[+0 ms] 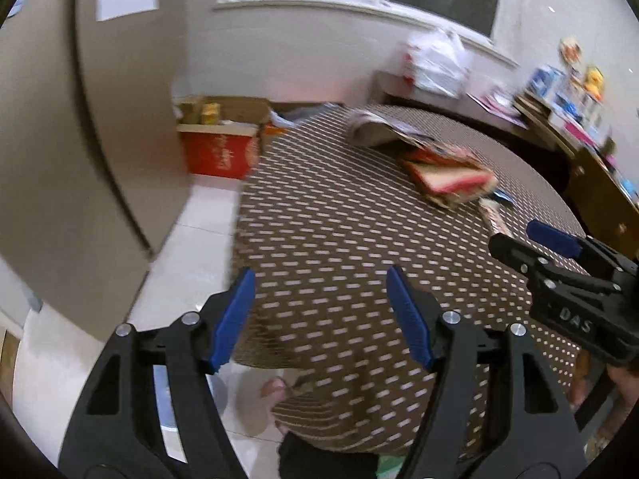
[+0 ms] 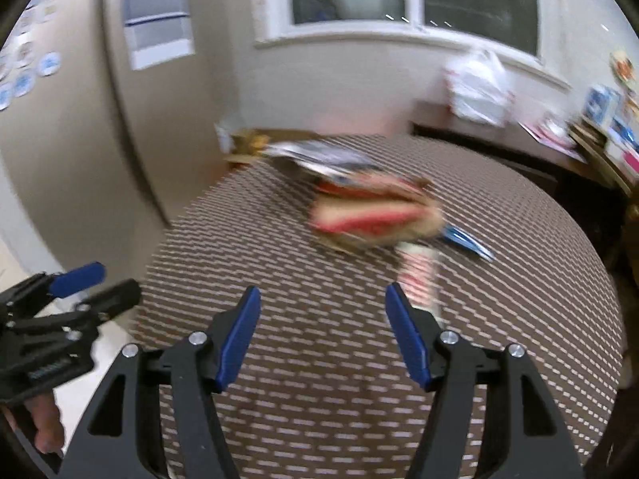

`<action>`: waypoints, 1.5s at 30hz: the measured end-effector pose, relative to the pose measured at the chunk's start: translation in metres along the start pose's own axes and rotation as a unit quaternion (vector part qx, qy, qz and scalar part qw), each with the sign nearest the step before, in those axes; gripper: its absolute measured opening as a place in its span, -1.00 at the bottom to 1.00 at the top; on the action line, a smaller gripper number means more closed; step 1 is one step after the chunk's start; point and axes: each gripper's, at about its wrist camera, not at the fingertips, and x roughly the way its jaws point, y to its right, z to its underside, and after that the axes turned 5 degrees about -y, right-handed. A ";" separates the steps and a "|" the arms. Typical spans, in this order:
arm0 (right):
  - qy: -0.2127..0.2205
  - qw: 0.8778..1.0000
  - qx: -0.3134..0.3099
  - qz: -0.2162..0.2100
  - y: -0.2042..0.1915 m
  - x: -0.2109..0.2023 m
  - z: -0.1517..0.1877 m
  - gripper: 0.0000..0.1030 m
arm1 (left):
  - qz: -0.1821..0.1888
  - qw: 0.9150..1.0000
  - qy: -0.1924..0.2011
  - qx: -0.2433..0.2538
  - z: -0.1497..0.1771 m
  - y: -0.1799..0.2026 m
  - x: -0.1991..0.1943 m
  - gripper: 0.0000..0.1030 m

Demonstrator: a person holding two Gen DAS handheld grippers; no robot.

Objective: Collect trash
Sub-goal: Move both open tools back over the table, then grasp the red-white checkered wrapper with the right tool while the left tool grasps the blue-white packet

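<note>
A round table with a brown white-dashed cloth (image 1: 339,231) (image 2: 339,359) holds trash: a red and tan wrapper (image 1: 451,177) (image 2: 371,215), crumpled printed paper (image 1: 379,125) (image 2: 319,157), a red-striped white packet (image 1: 495,215) (image 2: 417,275) and a blue wrapper (image 2: 467,241). My left gripper (image 1: 321,311) is open and empty over the table's near left edge. My right gripper (image 2: 321,327) is open and empty over the table, short of the striped packet. It also shows in the left wrist view (image 1: 519,239). Both views are blurred.
A beige fridge (image 1: 80,159) stands at the left. A red cardboard box (image 1: 219,151) sits on the white floor behind the table. A dark sideboard (image 1: 539,127) with a white plastic bag (image 1: 435,60) and boxes runs along the right wall under the window.
</note>
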 end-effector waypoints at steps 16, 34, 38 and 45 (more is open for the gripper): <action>-0.079 0.996 0.021 0.040 0.051 0.074 -0.029 -0.04 | 0.032 0.998 -0.051 0.006 -0.022 0.049 0.049 0.33; -0.045 0.995 0.090 0.024 0.182 0.027 0.003 -0.71 | 0.082 0.992 -0.093 -0.026 -0.061 0.169 0.095 0.33; -0.039 0.994 0.100 0.015 0.202 0.018 0.011 -0.71 | 0.059 0.994 -0.088 -0.038 -0.078 0.197 0.106 0.33; -0.032 0.992 0.125 0.005 0.231 0.012 0.020 -0.71 | -0.009 0.994 -0.095 -0.056 -0.098 0.229 0.141 0.33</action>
